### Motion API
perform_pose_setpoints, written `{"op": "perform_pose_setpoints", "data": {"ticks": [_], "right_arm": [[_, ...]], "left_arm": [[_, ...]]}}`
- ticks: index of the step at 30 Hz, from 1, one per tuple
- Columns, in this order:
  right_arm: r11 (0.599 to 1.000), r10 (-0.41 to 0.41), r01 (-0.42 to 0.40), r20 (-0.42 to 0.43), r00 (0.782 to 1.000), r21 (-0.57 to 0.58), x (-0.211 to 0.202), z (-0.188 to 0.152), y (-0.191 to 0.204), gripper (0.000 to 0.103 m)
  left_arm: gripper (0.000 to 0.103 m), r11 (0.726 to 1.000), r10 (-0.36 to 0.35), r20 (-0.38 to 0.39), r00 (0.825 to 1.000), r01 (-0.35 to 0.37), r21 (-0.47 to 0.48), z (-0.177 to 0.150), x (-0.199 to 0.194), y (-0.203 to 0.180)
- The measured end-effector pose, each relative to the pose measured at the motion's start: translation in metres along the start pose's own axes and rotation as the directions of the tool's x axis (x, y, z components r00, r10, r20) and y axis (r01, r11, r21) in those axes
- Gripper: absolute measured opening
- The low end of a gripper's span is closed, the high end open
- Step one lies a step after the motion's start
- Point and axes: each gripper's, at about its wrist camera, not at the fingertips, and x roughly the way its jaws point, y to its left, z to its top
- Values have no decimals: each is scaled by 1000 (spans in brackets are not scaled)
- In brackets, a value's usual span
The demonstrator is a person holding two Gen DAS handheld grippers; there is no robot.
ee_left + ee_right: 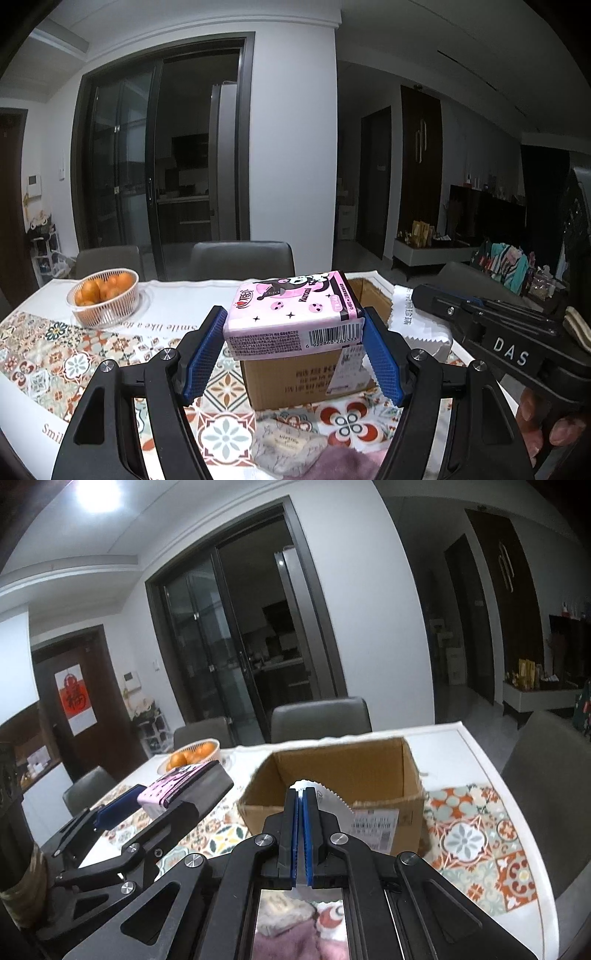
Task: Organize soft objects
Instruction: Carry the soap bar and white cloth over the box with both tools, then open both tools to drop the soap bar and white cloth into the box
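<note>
My left gripper point(293, 341) is shut on a pink tissue pack point(291, 317) with a cartoon print and holds it above the near edge of an open cardboard box point(314, 380). In the right wrist view the pack point(173, 788) and the left gripper point(162, 794) are at the left of the box point(347, 775). My right gripper point(300, 797) is shut on a thin white cloth with a zigzag edge point(328, 799), held over the box's near wall. The cloth also shows in the left wrist view point(417, 314). A pale packet point(288, 446) and a mauve towel point(347, 463) lie on the table below.
A white basket of oranges point(105, 299) stands at the table's point(44, 343) far left. Grey chairs point(242, 260) stand behind the table and one point(550, 771) at its right side. The patterned tablecloth point(476, 834) covers the table.
</note>
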Motion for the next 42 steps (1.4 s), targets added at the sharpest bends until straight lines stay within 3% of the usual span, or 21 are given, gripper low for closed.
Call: {"op": "perform_pose_setpoints", "data": {"ticks": [21, 42], "right_arm": [[999, -9, 15, 105, 994, -52, 25, 52, -1, 4], [999, -33, 32, -10, 999, -28, 104, 45, -43, 4]], "left_arm": [[72, 999, 16, 25, 1000, -17, 29, 35, 50, 6], [72, 999, 6, -131, 991, 2, 55, 10, 137, 3]]}}
